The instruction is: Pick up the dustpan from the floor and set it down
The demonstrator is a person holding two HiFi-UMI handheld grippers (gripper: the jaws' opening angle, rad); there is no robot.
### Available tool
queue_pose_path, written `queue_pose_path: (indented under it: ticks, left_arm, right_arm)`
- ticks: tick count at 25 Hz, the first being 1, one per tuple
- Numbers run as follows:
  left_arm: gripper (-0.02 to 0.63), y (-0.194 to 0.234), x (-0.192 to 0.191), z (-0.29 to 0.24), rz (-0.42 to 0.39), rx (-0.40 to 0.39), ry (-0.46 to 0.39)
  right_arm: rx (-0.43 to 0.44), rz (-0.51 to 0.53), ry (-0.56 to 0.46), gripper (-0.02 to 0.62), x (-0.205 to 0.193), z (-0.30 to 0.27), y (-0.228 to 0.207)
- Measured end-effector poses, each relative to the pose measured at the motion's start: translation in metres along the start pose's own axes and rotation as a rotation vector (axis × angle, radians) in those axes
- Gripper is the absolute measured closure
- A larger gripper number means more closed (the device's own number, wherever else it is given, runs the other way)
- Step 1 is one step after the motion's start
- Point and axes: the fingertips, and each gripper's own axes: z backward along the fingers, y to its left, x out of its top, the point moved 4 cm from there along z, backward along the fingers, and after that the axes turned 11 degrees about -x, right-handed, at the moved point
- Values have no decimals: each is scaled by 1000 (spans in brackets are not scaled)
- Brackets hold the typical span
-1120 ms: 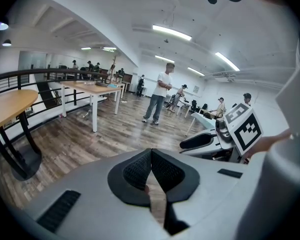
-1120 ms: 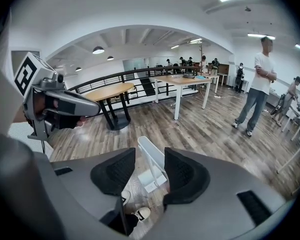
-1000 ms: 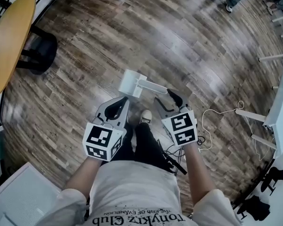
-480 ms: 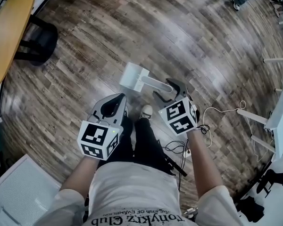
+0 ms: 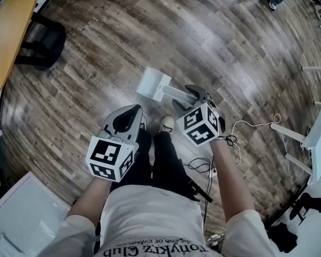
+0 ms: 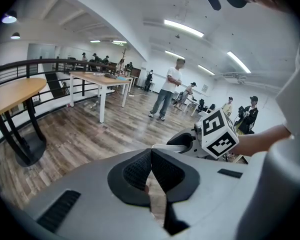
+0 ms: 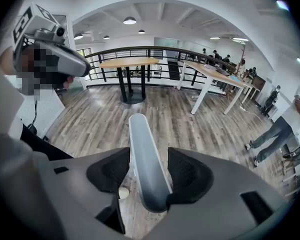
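Dustpan (image 5: 152, 83) is lying mid-frame, its handle sitting untouched between the right gripper's (image 5: 188, 98) jaws, which have just been opening wide; the left gripper's (image 5: 135, 111) jaws are pressing together.

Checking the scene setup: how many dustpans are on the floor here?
1. The white dustpan rests on the wooden floor just ahead of the person's shoe; none other shows, though the person's body hides some floor.

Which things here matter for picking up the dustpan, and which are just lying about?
For the job:
dustpan
handle
right gripper, whose jaws have just been opening, with the handle between them and not clamped

Lying about:
round table
white table
left gripper, shut and empty
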Motion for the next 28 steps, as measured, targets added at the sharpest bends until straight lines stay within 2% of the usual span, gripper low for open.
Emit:
queue_pose_path:
  ticks: [9, 13, 17, 21, 28]
  left_arm:
    - [583, 6, -6, 1, 29, 8, 6]
    - [583, 7, -8, 2, 30, 11, 8]
    - [583, 6, -10, 2, 31, 13, 8]
    - [583, 3, -10, 0, 32, 15, 8]
    - [583, 3, -9, 3, 29, 27, 5]
  right_arm:
    - [36, 58, 5, 355, 1, -15, 4]
    - [10, 83, -12, 460, -1, -16, 6]
    - [15, 121, -19, 481, -2, -16, 8]
    - [19, 148, -36, 494, -2, -14, 10]
    - [9, 137, -69, 495, -2, -11, 9]
